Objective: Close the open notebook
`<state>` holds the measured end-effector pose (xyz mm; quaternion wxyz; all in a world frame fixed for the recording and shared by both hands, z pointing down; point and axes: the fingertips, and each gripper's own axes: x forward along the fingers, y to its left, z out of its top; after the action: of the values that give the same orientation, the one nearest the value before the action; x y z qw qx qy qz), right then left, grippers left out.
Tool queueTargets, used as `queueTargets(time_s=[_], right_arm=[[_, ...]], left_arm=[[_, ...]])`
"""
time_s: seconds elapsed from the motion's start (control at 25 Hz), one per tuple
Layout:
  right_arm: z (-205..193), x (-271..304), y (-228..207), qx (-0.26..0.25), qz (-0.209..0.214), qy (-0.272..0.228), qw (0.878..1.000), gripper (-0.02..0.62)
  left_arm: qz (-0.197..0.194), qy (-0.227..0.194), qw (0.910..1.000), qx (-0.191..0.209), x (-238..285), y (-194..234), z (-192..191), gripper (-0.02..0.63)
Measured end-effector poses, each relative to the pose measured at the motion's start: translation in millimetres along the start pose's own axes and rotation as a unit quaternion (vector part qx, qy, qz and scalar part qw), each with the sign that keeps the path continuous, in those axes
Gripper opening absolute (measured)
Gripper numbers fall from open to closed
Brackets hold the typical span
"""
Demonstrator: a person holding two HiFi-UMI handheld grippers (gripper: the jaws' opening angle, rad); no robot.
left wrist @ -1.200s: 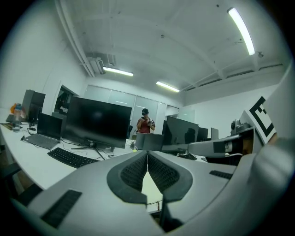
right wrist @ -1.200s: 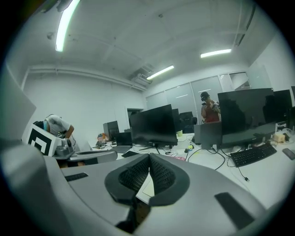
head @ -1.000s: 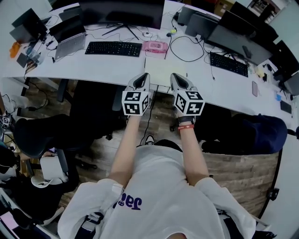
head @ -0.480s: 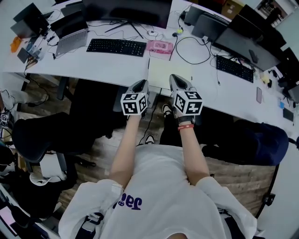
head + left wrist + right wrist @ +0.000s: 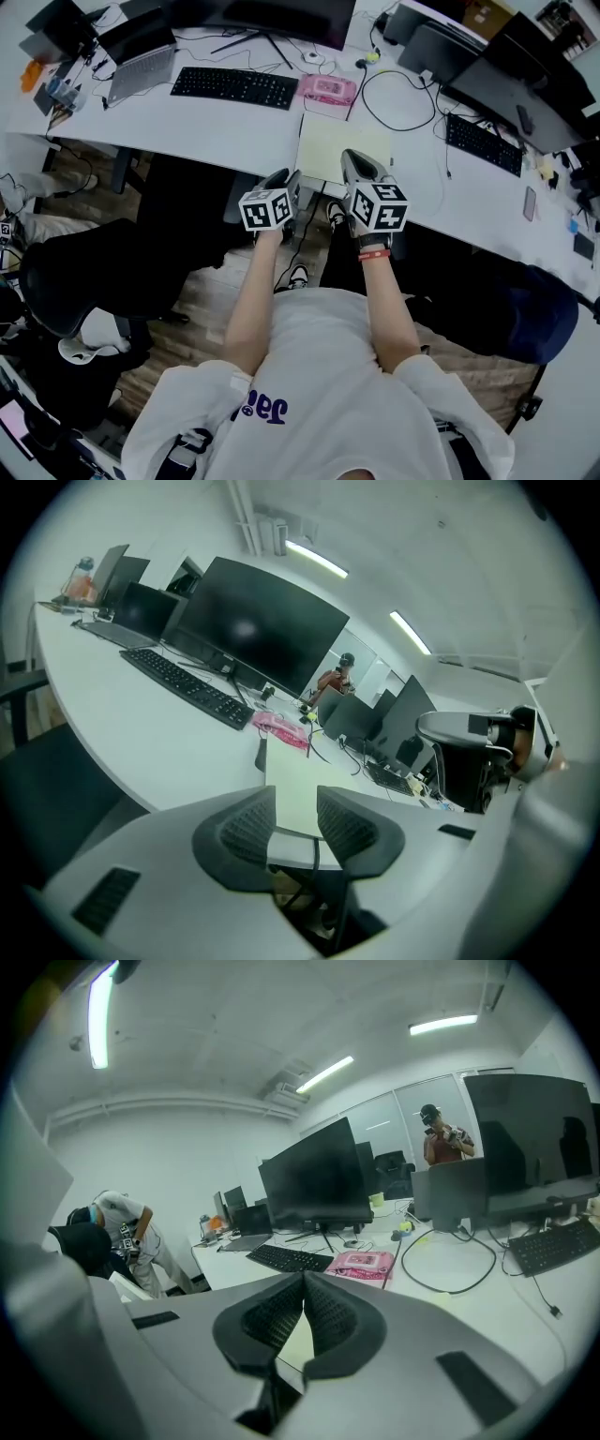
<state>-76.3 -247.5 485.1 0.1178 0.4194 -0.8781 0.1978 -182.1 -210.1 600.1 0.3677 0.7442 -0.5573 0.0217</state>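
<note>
A pale yellow notebook [image 5: 344, 145] lies flat on the white desk [image 5: 216, 131], near its front edge, with a dark strip along its left side. Both grippers hover just short of that edge. My left gripper [image 5: 287, 178] is at the notebook's near left corner; its jaws are opening, with a gap and nothing between them. In the left gripper view the notebook [image 5: 298, 778] shows through the parted jaws of the left gripper [image 5: 295, 803]. My right gripper [image 5: 362, 161] is over the notebook's near edge, and the right gripper [image 5: 303, 1283] has its pads pressed together, empty.
A pink case [image 5: 326, 90] lies just behind the notebook, next to a black keyboard [image 5: 233, 87] and a looped black cable [image 5: 405, 94]. Monitors stand along the back. A black chair [image 5: 103, 272] is at the left, and people stand beyond the desk.
Both grippers have sunk toward the desk's front edge in front of the notebook. The left gripper's cube has rolled and dropped lower than the right one.
</note>
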Motion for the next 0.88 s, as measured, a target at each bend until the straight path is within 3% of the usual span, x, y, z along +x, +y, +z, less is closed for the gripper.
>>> queueTargets(time_s=[0.16, 0.36, 0.68, 0.88], right_arm=[[-8.3, 12.2, -12.9, 0.009, 0.004, 0.012, 1.0, 0.014], [-18.4, 25.1, -23.9, 0.019, 0.011, 0.024, 0.999, 0.015], [-35.3, 33.7, -34.4, 0.029, 0.02, 0.038, 0.999, 0.015], [-41.5, 33.8, -43.7, 0.023, 0.016, 0.046, 0.999, 0.014]], left_arm=[[0.008, 0.011, 0.9996, -0.024, 16.3, 8.3, -7.0, 0.156], [0.014, 0.006, 0.9984, -0.055, 28.2, 13.3, -6.5, 0.239], [0.007, 0.011, 0.9964, -0.084, 48.3, 14.5, -22.1, 0.268], [0.001, 0.012, 0.9909, -0.134, 56.9, 16.2, -31.6, 0.268]])
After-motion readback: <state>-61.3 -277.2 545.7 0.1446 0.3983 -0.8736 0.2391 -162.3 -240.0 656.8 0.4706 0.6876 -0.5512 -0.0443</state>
